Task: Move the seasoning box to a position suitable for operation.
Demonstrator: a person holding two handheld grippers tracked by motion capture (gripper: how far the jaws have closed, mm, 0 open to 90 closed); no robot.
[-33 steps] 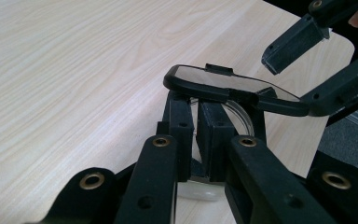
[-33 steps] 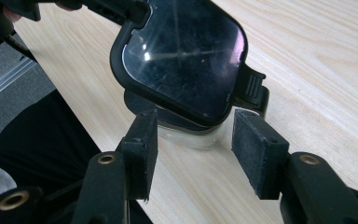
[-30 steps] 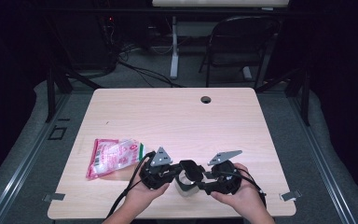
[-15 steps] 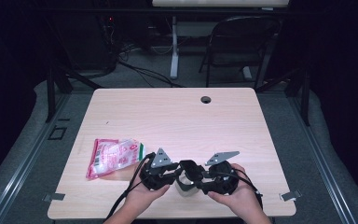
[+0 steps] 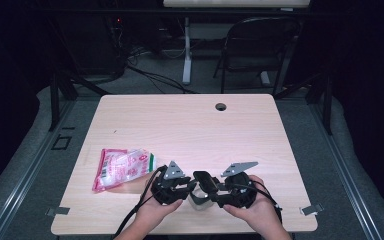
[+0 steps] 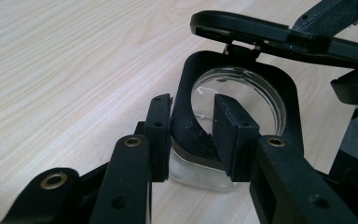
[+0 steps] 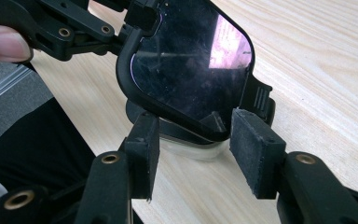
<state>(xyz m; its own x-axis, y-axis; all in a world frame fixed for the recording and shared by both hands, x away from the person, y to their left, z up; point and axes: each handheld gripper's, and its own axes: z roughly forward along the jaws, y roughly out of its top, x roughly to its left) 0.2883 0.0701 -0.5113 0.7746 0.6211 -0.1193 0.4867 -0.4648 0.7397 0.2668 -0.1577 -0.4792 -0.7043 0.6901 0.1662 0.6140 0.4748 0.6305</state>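
straddling the jar (image 6: 242, 116) rim, left gripper (image 6: 193, 135) jaws just opening

No text can be read anywhere. The red-and-white packet (image 5: 122, 168) on the table (image 5: 190, 125) carries print, perhaps a label with a green edge, but it is too small and blurred to make out.

pink snack bag (image 5: 122, 167) lying flat on the left of the bench (image 5: 190, 130); round cable hole (image 5: 221, 106) near the far edge; folding chair (image 5: 260, 47) and cables (image 5: 155, 75) on the floor behind
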